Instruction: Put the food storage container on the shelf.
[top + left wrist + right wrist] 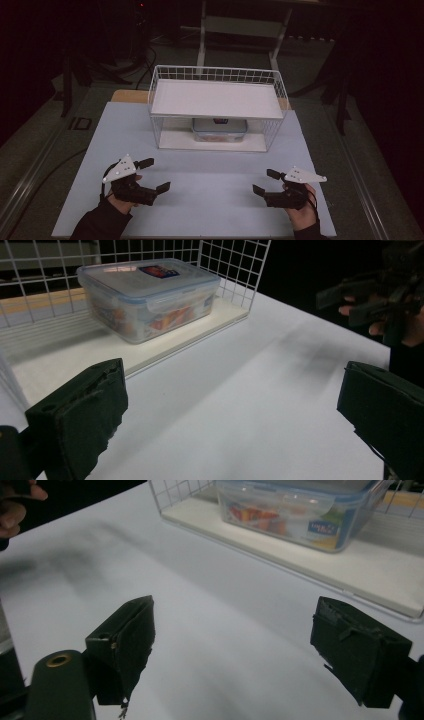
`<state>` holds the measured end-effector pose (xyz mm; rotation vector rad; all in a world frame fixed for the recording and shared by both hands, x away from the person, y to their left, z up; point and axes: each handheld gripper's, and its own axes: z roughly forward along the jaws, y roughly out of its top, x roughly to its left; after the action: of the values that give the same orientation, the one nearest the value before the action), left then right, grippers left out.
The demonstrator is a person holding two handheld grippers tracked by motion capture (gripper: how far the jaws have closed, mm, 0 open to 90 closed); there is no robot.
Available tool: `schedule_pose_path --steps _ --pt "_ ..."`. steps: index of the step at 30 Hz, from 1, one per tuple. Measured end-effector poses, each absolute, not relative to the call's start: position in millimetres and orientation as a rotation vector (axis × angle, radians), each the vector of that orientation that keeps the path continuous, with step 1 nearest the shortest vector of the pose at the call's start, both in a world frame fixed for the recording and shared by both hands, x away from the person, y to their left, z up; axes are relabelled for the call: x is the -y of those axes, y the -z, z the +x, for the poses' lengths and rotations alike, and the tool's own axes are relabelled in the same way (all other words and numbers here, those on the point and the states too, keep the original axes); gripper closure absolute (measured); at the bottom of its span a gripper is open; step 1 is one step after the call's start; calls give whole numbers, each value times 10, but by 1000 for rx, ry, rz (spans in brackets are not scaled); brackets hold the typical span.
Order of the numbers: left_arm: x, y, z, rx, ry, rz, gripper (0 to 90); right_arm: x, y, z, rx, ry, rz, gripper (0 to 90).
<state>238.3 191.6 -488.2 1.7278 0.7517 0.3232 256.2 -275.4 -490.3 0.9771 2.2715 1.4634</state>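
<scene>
Fingers of the left gripper [154, 175] and right gripper [266, 181] stand wide apart and hold nothing, each low over the white tabletop [210, 200], apparently at rest. Ahead, a lidded clear food container [219, 129] sits on the lower shelf of a white wire rack [217, 75]. Its upper shelf [215, 99] blocks access from above; the front is open.

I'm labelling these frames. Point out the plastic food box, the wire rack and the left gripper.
plastic food box [150, 295], left gripper view, on its clear lid.
wire rack [217, 74], high view, on its back wire wall.
left gripper [155, 175], high view, midway between its fingertips.
</scene>
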Motion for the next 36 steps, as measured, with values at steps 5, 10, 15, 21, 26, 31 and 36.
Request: schedule_pose_path --steps 5,10,15,21,26,31,36 --pt "-1965 4935 2344 -770 -309 1740 0 2817 4918 2512 -2268 -1464 963 172" --pt "-1972 4963 2299 -770 -318 1757 0 2874 4944 2462 -2269 -1460 945 165" --pt "-1979 4987 2267 -767 -314 1761 0 2932 4977 2430 -2287 -1445 942 165" --pt "-1989 5017 2265 -775 -312 1759 0 2984 4998 2413 -2296 -1434 975 165" --pt "-1989 5026 2268 -772 -312 1757 0 2992 5035 2431 -2314 -1423 994 166" --pt "-1986 5035 2276 -767 -309 1750 0 2964 5082 2463 -2346 -1393 998 167" --pt "-1984 5050 2285 -770 -300 1751 0 2970 5098 2478 -2352 -1390 1009 168"
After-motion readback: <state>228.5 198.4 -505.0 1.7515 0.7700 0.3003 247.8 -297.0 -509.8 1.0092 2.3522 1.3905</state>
